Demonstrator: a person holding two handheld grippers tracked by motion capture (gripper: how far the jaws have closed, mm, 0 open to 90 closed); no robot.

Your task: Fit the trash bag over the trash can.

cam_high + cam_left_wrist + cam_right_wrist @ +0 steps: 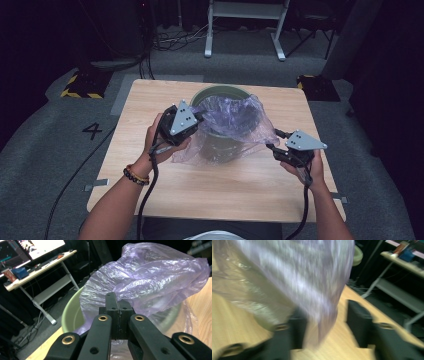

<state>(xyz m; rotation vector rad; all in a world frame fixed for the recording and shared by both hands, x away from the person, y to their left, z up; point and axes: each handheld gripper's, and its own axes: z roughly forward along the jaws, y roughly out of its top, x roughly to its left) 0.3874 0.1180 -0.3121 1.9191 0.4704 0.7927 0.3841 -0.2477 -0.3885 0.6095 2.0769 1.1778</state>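
My left gripper [196, 121] clamped on purple bag [235, 117] at green bucket [220, 92] rim, table [150, 100] centre. My right gripper [274, 145] gaping, bag's loose edge hanging between jaws, unpinched; bucket lies just left of it.

"4" on the floor [60, 145]

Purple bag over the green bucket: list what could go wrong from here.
1. The left tool is shut on a small pinch of the thin purple bag; a hard pull might tear the film or slip it free.
2. The right tool stands open with film between its jaws, so that side could sag off the green bucket.
3. An uneven tug might tip the bucket on the table.
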